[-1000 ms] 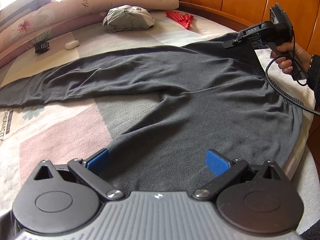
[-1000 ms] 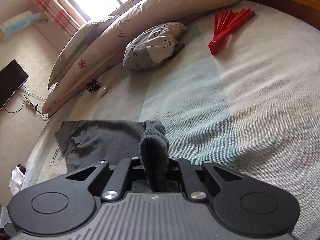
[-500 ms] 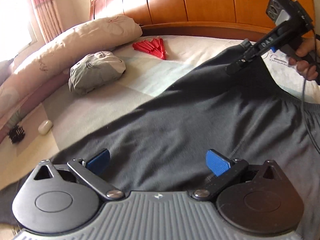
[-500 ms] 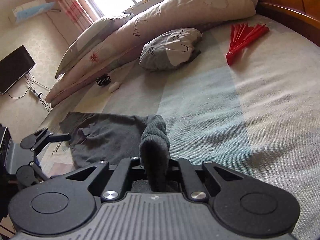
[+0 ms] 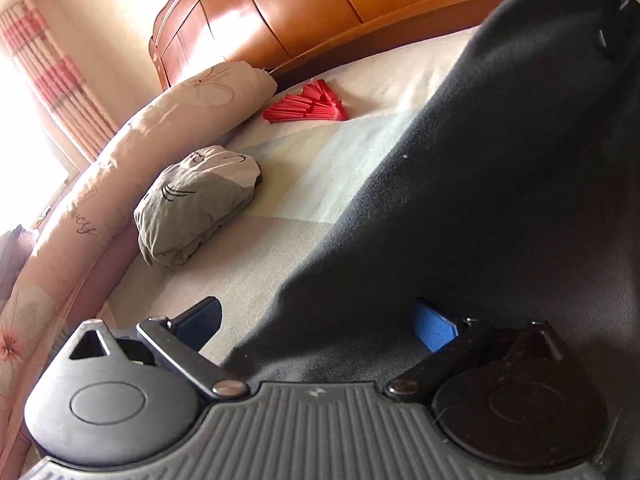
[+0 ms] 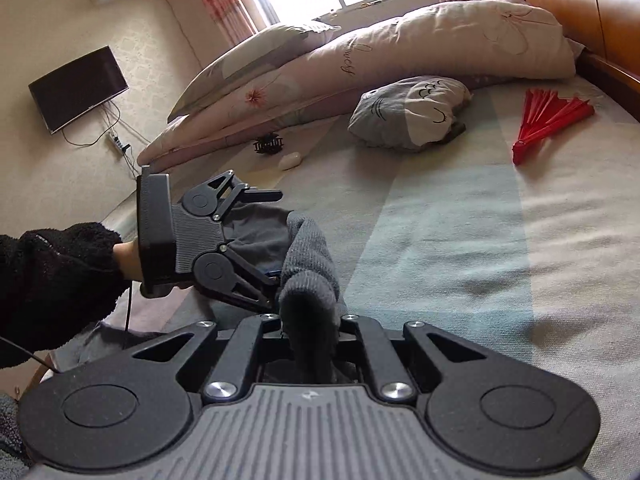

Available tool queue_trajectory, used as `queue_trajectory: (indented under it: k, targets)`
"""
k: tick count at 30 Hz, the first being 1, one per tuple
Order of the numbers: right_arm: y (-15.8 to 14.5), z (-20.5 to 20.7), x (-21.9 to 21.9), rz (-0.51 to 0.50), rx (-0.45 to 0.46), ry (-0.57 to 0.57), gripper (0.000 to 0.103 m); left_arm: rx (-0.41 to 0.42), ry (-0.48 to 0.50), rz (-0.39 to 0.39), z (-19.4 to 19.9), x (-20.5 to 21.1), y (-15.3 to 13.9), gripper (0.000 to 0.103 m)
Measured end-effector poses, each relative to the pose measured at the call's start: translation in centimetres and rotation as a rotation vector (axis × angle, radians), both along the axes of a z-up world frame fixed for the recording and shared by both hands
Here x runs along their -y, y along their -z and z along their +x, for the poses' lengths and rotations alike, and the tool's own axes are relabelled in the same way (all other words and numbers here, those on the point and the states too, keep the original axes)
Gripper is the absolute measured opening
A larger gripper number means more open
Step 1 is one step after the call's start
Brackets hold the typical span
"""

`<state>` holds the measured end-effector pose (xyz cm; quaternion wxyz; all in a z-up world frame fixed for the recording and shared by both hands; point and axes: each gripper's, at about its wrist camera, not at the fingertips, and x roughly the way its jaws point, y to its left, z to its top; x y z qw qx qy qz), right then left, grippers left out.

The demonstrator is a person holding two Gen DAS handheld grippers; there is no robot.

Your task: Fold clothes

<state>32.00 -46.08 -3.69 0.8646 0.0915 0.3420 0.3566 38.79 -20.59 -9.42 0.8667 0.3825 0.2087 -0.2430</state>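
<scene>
grey knit cloth, a bunched fold of the pants, stood pinched between the jaws of the right gripper, which were clamped tight on it. beyond that fold, more of the dark pants lay on the bed, and the left gripper reached in from the left with its jaws apart on either side of the cloth, not pressing it; a hand in a black fleece sleeve held it. in the left wrist view the blue pads stood wide apart with the pants' edge running between them, and the raised dark cloth filled the right side of that view. farther off on the bed lay a grey cushion with a drawn face, a red fan, a small white thing and a black hair clip. long pillows lined the far edge, with the wooden headboard behind.
</scene>
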Motion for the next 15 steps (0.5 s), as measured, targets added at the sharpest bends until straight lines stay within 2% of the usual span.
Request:
queue_trajectory:
  k: [4,9,13,15]
  targets:
    - [0.5,-1.6,-0.8,-0.073,0.007,-0.051,0.01,0.051,0.036,0.052,-0.6,0.2,0.1,0.1]
    - [1.4,-3.6,-2.2,-0.198,0.035,-0.097,0.01,0.148,0.132,0.168,-2.4,-0.1,0.4,0.1]
    - [2.2,-5.1,-3.3,-0.293,0.066,-0.124,0.01,0.176,0.184,0.224,-3.3,-0.6,0.4,0.1]
    - [2.3,-5.6,-3.5,-0.309,0.073,-0.123,0.01,0.195,0.203,0.252,-3.7,-0.8,0.4,0.1]
